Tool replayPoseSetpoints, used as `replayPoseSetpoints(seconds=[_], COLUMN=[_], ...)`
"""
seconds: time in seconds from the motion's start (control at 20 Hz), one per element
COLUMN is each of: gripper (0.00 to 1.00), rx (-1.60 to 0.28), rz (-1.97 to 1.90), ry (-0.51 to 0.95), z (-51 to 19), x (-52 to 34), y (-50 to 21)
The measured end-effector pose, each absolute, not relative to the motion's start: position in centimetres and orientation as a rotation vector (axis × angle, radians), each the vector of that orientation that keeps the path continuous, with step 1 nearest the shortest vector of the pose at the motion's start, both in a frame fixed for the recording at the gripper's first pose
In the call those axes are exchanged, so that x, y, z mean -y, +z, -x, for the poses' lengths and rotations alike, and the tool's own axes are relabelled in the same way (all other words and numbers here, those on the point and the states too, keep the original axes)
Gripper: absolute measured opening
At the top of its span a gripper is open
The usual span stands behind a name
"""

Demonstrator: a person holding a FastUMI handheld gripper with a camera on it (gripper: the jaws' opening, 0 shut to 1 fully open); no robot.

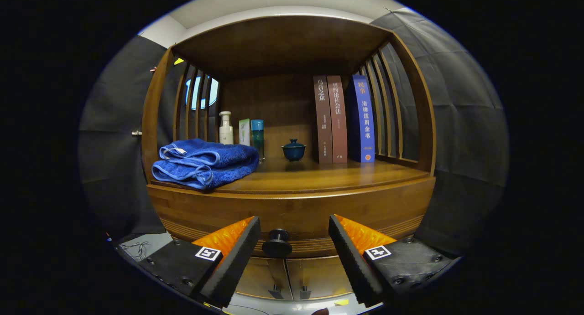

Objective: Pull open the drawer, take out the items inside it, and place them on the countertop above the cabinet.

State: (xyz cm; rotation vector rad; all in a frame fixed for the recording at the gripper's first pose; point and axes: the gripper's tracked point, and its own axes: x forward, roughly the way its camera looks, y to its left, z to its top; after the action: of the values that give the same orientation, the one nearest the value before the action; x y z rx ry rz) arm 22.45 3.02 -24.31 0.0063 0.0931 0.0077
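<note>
A wooden cabinet stands ahead, and its drawer front [292, 212] looks closed under the countertop [319, 173]. A round black knob [277, 243] juts from the drawer front. My gripper [294, 235] is open, one finger on each side of the knob, with a gap to both. The knob lies a little closer to the left finger. The drawer's contents are hidden.
On the countertop sit a folded blue towel [203, 162] at the left, a white pump bottle [226, 129], a small box and a teal bottle [258, 135], a dark lidded cup [293, 150] and three upright books [344, 119]. Slatted sides and a roof enclose the shelf. Lower cabinet doors [285, 276] sit beneath.
</note>
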Motion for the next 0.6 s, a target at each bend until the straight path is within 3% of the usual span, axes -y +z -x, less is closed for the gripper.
replayPoseSetpoints(seconds=[0.15,0.25,0.4,0.55,0.6], gripper=[1.00,0.91,0.52,0.43,0.34], rx=[-0.148,-0.175,-0.160,-0.182,-0.184], rz=[-0.019,-0.009,0.003,0.018,-0.004], ry=[0.023,0.025,0.024,0.010,0.016], z=[-23.6,-24.6,-24.7,-24.5,-24.8], x=[-3.9,-4.3,-4.9,-4.9,-4.9], y=[-27.1,-28.3,-28.3,-28.8,-28.7])
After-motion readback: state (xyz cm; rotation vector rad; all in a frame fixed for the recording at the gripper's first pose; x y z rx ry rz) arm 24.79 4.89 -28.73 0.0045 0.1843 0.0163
